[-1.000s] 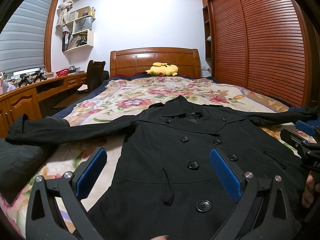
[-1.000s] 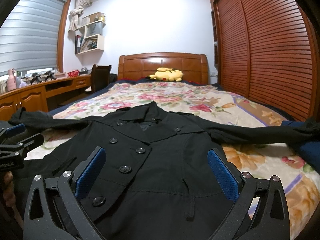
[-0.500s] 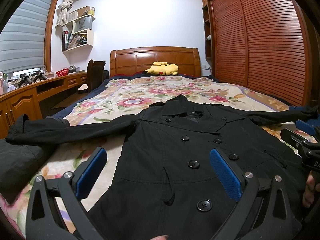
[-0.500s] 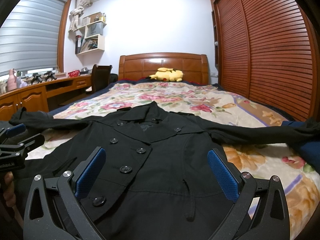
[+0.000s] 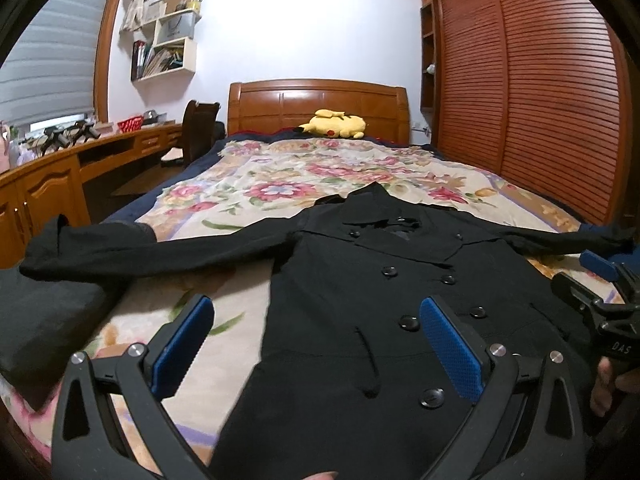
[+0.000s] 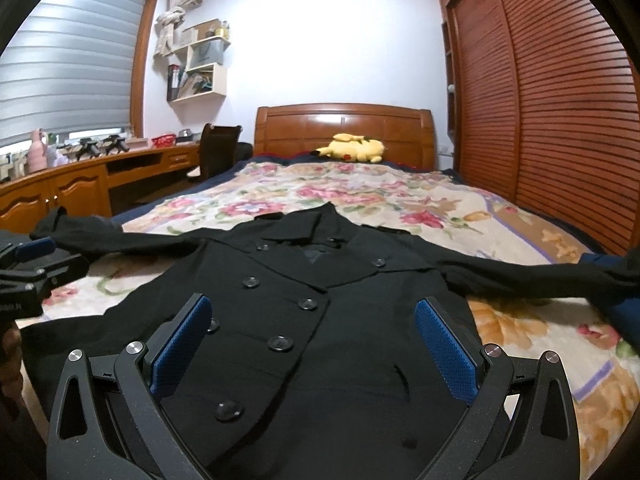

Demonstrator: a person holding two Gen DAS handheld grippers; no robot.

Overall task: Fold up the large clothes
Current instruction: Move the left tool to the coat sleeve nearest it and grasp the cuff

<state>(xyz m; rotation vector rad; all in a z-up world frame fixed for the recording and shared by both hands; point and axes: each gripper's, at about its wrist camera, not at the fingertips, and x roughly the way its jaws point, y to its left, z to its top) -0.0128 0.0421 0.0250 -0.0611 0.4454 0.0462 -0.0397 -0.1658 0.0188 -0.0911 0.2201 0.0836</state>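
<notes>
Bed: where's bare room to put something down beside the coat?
Free: the quilt between the coat collar and the plush at the headboard; a smaller patch under the left sleeve. Crowded: the near half, covered by coat body and both spread sleeves, with a dark pillow at the left edge.

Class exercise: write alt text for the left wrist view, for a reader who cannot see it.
A black double-breasted coat lies face up, sleeves spread, on a floral bedspread. The open left gripper hovers over its lower half, blue pads apart, with the right gripper at the right edge. A yellow plush toy rests by the wooden headboard.
</notes>
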